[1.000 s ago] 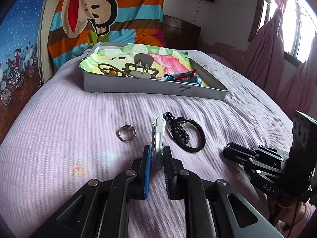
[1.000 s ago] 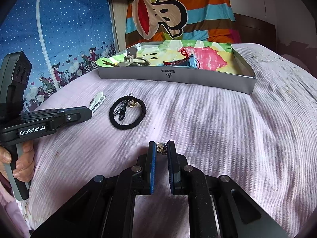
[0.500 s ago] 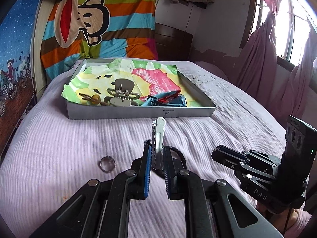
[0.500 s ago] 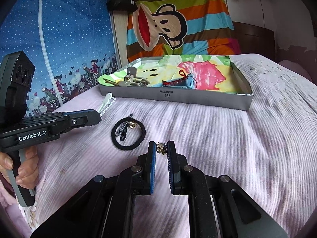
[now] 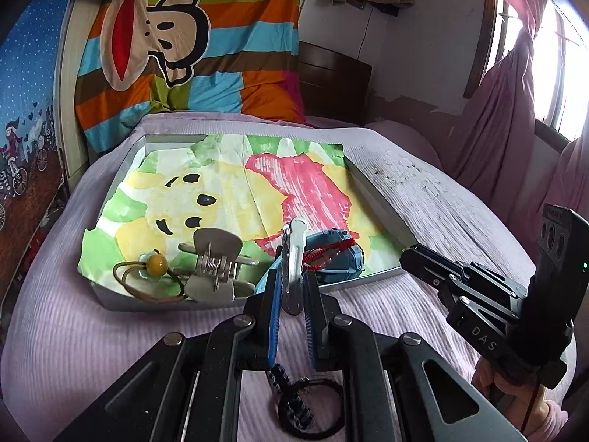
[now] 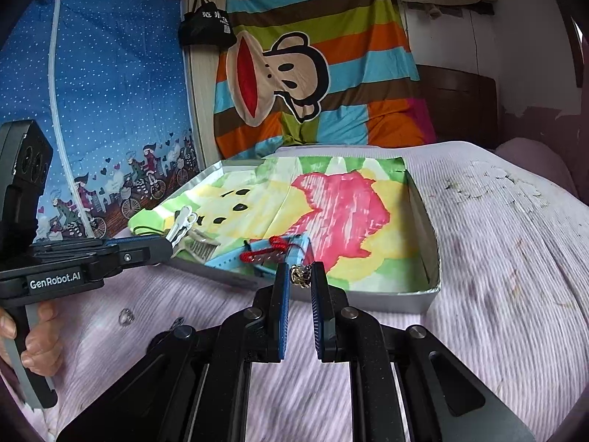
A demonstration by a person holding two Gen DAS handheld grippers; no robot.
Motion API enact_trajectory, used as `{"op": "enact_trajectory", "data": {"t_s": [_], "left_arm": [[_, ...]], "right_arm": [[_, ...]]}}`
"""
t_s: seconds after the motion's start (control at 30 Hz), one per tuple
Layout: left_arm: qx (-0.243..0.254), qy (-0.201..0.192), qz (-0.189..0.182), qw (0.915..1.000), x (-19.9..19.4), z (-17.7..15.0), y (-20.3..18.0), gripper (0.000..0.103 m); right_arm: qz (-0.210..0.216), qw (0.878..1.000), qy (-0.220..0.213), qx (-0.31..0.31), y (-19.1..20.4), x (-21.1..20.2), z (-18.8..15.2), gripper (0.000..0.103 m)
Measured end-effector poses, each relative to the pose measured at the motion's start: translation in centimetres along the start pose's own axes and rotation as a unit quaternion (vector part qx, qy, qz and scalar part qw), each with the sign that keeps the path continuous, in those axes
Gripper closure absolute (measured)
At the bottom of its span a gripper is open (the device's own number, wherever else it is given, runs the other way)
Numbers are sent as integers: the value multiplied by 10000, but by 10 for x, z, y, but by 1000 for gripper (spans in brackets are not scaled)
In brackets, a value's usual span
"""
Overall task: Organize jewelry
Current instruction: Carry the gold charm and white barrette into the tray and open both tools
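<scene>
My left gripper (image 5: 292, 287) is shut on a white hair clip (image 5: 294, 258) and holds it above the near edge of the grey tray (image 5: 383, 199). The clip also shows in the right wrist view (image 6: 180, 224). My right gripper (image 6: 300, 278) is shut on a small gold ornament (image 6: 300, 275) just before the tray's front wall (image 6: 386, 300). In the tray lie a grey claw clip (image 5: 213, 265), a brown hair tie with a yellow bead (image 5: 156, 265), a blue band (image 5: 337, 258) and a red cord (image 6: 270, 248).
A black braided bracelet (image 5: 305, 409) lies on the lilac bedspread under my left gripper. A small silver ring (image 6: 125, 316) lies on the bed at left. A striped monkey-print cushion (image 5: 191, 48) stands behind the tray. Pink curtains (image 5: 497, 118) hang at right.
Both grippers have lifted off the bed and moved forward to the tray's near edge, carrying the hair clip and the ornament. The bracelet and ring stayed on the bed.
</scene>
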State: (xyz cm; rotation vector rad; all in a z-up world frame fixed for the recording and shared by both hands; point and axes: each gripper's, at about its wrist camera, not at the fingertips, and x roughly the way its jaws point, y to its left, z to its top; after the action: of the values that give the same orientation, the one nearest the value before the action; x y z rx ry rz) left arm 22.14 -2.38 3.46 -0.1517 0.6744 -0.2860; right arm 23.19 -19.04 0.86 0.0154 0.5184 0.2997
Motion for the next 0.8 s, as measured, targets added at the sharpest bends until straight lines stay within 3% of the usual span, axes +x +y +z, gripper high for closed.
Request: {"op": "enact_trajectory", "data": {"t_s": [0.2,0.53,0.8], "left_arm": [[-25,436,181,9989,24,10,-5,91],[-188,1060,433,9932,55,18,-2,92],[-111,883,418,9952,52,13,-4,92]], "right_arm": [[-86,9985,417,353,-18,37,12,93],[-142,9896,1387,348,-28,86,12,93],[-112,9891,1427,354,-29,89,9,92]]}}
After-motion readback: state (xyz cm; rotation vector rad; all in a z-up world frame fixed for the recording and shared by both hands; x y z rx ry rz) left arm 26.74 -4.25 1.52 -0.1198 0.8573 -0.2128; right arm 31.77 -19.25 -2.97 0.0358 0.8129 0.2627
